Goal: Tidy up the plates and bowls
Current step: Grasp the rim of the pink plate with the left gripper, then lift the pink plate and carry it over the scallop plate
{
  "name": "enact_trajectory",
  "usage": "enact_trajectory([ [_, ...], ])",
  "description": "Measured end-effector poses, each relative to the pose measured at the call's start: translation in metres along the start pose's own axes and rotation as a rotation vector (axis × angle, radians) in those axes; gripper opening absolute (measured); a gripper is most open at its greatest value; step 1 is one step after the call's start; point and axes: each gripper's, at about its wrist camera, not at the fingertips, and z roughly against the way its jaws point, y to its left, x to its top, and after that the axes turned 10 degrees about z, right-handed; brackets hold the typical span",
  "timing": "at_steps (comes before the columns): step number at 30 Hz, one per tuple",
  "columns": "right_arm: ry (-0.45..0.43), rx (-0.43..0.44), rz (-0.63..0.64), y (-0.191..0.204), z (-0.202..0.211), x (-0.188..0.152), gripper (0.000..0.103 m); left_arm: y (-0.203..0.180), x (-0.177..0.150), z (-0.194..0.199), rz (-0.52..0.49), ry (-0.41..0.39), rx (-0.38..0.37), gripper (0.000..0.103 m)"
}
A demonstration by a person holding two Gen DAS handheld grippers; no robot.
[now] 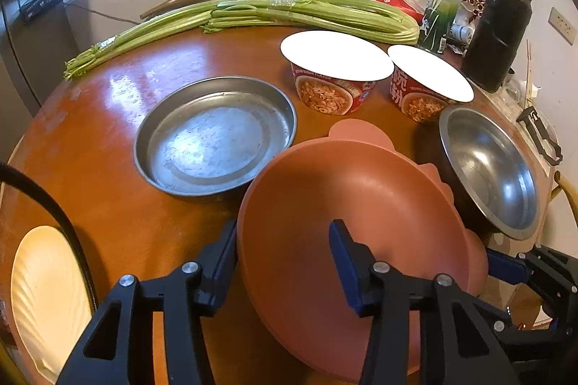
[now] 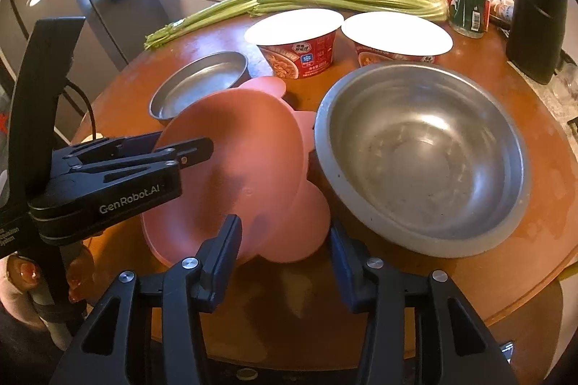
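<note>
**Pink bowl tilted in the left grip, steel dishes on either side**

Nearest the lens: left gripper (image 1: 283,262), jaws set astride the near rim of the pink bowl (image 1: 357,204), one blue pad outside the wall, the other inside. Closed on that rim by the look of it, with the bowl tipped up off the table (image 1: 108,139) and leaning toward the camera. Beneath and behind it, a second pink piece with rounded lobes (image 2: 310,222), flat on the wood; plate or lid, hard to say.

Right gripper (image 2: 285,244) wide apart and holding nothing, hovering just short of that lobed piece at the near table edge. Nearer of the two to the big steel bowl (image 2: 422,157), which sits just right of the pink pair, rim almost touching.

Key relation for the next move: flat steel pan (image 1: 216,135) ahead and left of the held bowl, just beside it; big steel bowl to the right. Probably a matter of nesting or stacking the pink bowl with one of these, a short swing either way for the left hand.

Farther back, two noodle cups (image 1: 337,70) with white lids, then long celery stalks (image 1: 253,16) lying crosswise, a black flask (image 1: 500,24) and a green-filled bottle (image 1: 442,13) at the far right. None of them in the short path. White ribbed plate (image 1: 47,298) at the lower left edge.
</note>
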Motion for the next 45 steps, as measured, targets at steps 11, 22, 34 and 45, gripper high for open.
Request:
enact_trajectory([
  [11,-0.037,0.026,0.032,0.011,0.024,-0.001,0.049,0.011,-0.017,0.046,0.015,-0.067,0.013,0.05],
  [22,-0.122,0.136,0.237,0.078,0.033,0.051,0.049,0.082,-0.024,0.105,0.19,-0.177,0.129,0.05],
  [34,-0.114,0.264,0.44,0.17,-0.003,0.1,0.049,0.166,-0.041,0.139,0.369,-0.23,0.268,0.05],
  [45,-0.056,0.264,0.519,0.203,-0.041,0.112,0.05,0.198,-0.052,0.132,0.427,-0.203,0.305,0.05],
])
